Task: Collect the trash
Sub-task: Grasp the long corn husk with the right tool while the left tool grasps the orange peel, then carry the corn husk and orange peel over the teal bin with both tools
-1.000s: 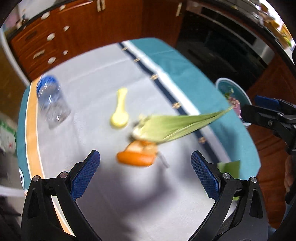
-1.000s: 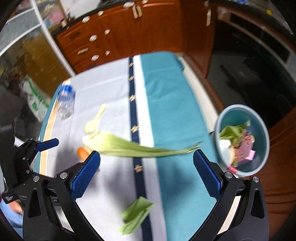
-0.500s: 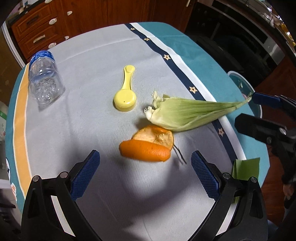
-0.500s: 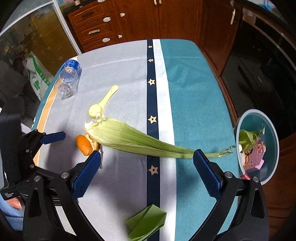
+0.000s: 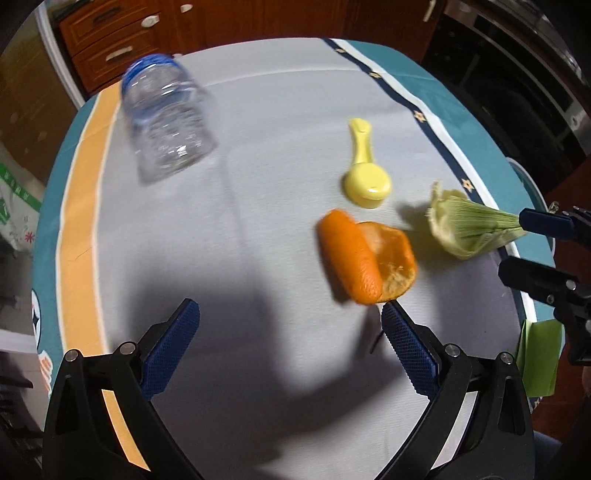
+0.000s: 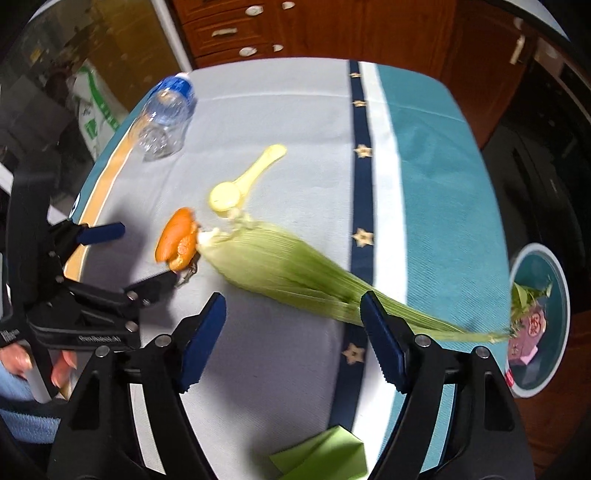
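Observation:
An orange peel (image 5: pixel 367 262) lies on the grey tablecloth, just ahead of my open left gripper (image 5: pixel 290 345); its right fingertip almost touches the peel. It also shows in the right wrist view (image 6: pixel 177 244). A long green corn husk (image 6: pixel 295 275) lies across the table; my open right gripper (image 6: pixel 293 325) hovers over its middle, fingers on either side. The husk's base shows in the left wrist view (image 5: pixel 467 229). A blue trash bin (image 6: pixel 546 376) with scraps stands off the table's right edge.
A yellow scoop (image 5: pixel 365 177) lies beyond the peel. An empty plastic bottle (image 5: pixel 166 118) lies at the far left. A folded green paper (image 6: pixel 325 458) sits at the near edge. Wooden cabinets (image 6: pixel 258 26) stand behind the table.
Both grippers have come lower and closer to the table. The left has swung left, so the peel now sits by its right finger. The right has closed in over the husk.

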